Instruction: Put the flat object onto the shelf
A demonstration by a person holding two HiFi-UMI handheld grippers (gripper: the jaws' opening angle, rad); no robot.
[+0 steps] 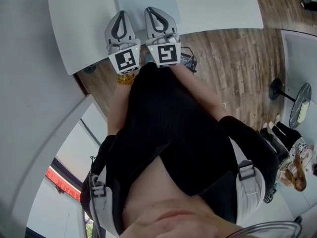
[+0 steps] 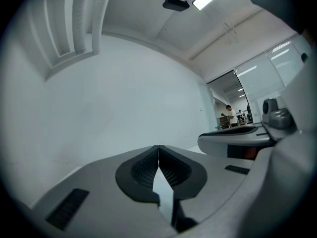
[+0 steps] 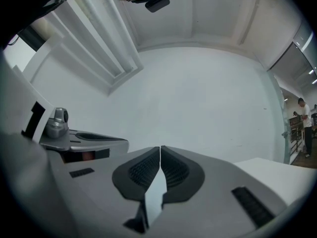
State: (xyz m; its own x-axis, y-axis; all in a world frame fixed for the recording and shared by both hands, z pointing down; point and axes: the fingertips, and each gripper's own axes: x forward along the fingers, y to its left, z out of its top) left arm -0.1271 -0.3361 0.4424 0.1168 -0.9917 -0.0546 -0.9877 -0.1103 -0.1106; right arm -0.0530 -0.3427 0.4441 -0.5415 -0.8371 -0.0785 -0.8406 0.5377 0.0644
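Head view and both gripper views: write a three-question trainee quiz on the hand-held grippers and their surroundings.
1. True or false: the left hand-held gripper has its jaws standing wide apart.
2. Multiple choice: in the head view, the left hand-held gripper and the right hand-held gripper are
A) side by side over the white table
B) at opposite edges of the picture
C) both down on the floor
3. Fill in: the floor beside the white table is laid with ____ planks.

Key: 1 false, the jaw tips meet; 2 A; 3 wooden.
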